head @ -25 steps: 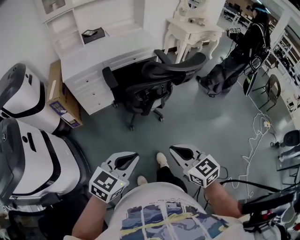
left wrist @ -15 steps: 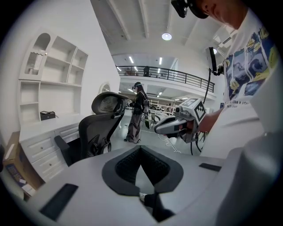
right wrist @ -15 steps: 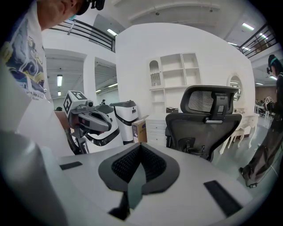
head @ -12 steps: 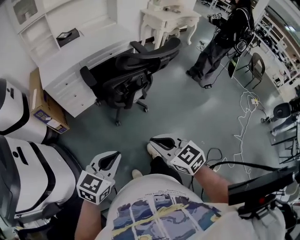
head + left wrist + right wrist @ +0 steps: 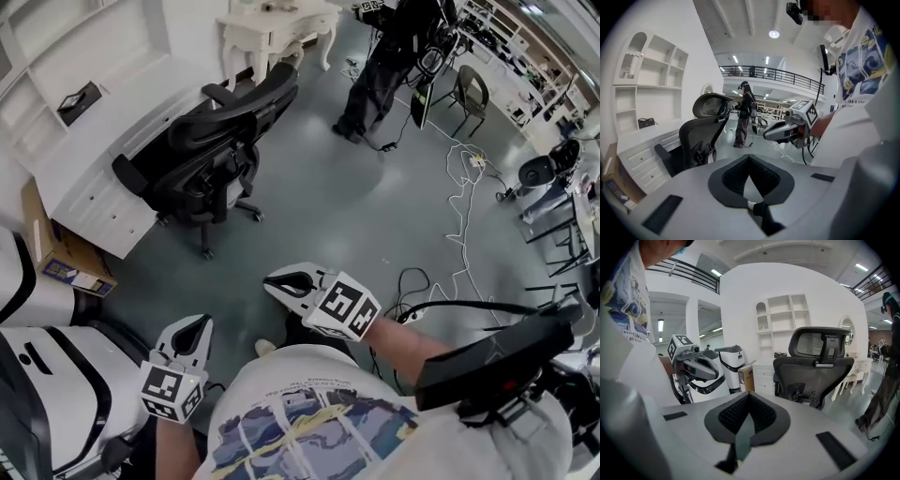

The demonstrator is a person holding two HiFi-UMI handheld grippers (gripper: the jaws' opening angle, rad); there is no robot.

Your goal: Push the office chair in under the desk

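A: Tongs status?
B: L tongs [image 5: 199, 322] closed tight, empty. R tongs [image 5: 270, 280] same, jaws together, nothing held. Both low, near person's torso.
A: Chair?
B: Chair [image 5: 211, 141] at the white worktop [image 5: 112, 122], back facing the room, well apart from both tongs.
A: Any readable txt?
B: Only square markers [image 5: 349, 305] on tongs. Box [image 5: 52, 246] by worktop has print, too small to read.
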